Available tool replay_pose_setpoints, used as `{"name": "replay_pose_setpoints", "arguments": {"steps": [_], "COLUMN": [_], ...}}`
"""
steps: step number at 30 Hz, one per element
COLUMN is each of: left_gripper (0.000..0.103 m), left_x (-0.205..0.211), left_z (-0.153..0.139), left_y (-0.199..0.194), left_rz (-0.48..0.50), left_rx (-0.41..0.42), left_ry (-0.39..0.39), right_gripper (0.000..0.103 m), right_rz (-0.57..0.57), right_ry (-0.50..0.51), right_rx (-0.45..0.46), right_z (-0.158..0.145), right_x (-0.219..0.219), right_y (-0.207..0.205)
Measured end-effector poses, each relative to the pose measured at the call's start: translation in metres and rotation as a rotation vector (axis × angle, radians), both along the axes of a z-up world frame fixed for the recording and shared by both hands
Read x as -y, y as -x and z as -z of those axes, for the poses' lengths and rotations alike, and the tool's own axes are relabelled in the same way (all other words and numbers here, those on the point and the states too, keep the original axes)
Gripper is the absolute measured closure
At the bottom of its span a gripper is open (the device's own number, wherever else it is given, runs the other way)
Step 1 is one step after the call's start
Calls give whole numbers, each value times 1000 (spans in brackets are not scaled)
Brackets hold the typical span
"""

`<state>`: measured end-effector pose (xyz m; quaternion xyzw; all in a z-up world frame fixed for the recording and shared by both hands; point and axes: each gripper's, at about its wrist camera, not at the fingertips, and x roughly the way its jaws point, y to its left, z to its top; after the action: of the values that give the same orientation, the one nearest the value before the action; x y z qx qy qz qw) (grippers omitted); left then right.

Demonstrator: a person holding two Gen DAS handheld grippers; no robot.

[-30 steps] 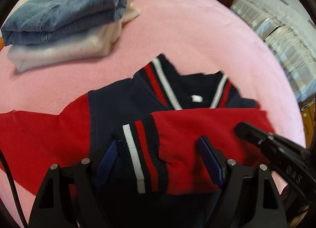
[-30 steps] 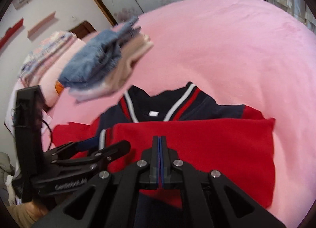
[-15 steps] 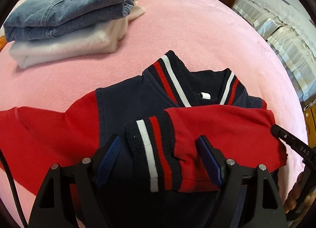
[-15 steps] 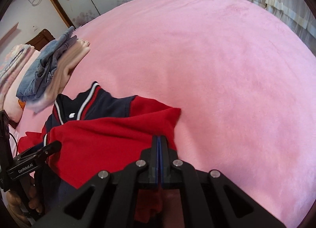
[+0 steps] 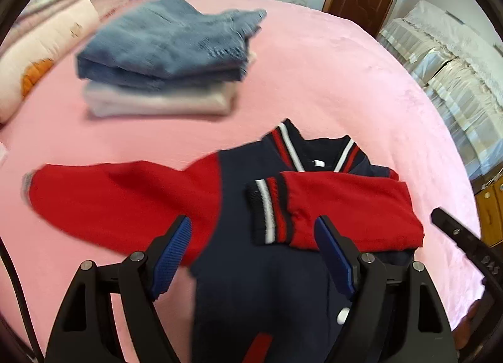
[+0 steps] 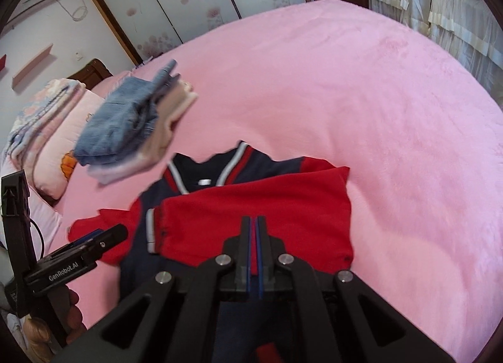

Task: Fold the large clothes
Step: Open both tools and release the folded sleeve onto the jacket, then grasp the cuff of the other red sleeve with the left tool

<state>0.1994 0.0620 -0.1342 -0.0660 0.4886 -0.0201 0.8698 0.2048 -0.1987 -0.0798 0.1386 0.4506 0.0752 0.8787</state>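
While your left gripper (image 5: pixel 253 253) hangs above the jacket (image 5: pixel 261 268) with its blue-padded fingers (image 5: pixel 171 253) spread wide and nothing between them, your right gripper (image 6: pixel 254 250) has its two pads pressed almost together; red cloth shows in the thin slit between them, but you cannot tell whether it is actually pinched. The navy and red jacket lies on the pink bedspread (image 6: pixel 393 111), collar away from you. One red sleeve (image 5: pixel 345 206) is folded across the chest, its striped cuff (image 5: pixel 270 209) resting on the navy front. The other sleeve (image 5: pixel 119 202) lies stretched out flat to the left on the bedspread. Well beyond the collar sits a folded denim garment (image 5: pixel 166 39) stacked on a pale folded garment (image 5: pixel 157 102), with pillows (image 5: pixel 41 42) at the far left.
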Motion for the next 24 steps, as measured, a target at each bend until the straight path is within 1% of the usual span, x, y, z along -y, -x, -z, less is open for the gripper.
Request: {"name": "replay_pose_setpoints", "arguments": {"steps": [2,3,5,8,10,13,15,17,21,24], "left_gripper": [24,24,24,24,24,24,24,24,24,24], "left_x": [-8,-12,-24,-46,-61,-83,-102,-122,-168,-204], "left_z": [-16,-23,-32,-40,-45,-42,-37,-29,-3,21], "left_y": [15,20,35,52,62,67,72,74,75,75], "left_rz": [-10,-14,-26,-51,-76,-113,-141,-169,-255,-333], "left_rx": [20,26,36,43,50,58,60,66,64,67], "left_ry": [-36,-42,-34,-7,-4,7,35,72,145,237], "right_gripper": [77,75,73,73,73,73,73,73,73,73], "right_rz": [4,6,-8,-41,-70,-113,-154,-188,-261,-303], "right_ry": [4,9,24,27,30,43,64,76,105,120], "right_rx": [22,41,69,87,94,102,107,106,88,73], "right_z": [-12,-20,-33,-44,-50,-54,-54,-52,-39,-28], "right_x": [-6,-11,-22,-39,-54,-77,-98,-116,-154,-175], "right_y": [10,17,28,38,44,49,51,52,50,47]}}
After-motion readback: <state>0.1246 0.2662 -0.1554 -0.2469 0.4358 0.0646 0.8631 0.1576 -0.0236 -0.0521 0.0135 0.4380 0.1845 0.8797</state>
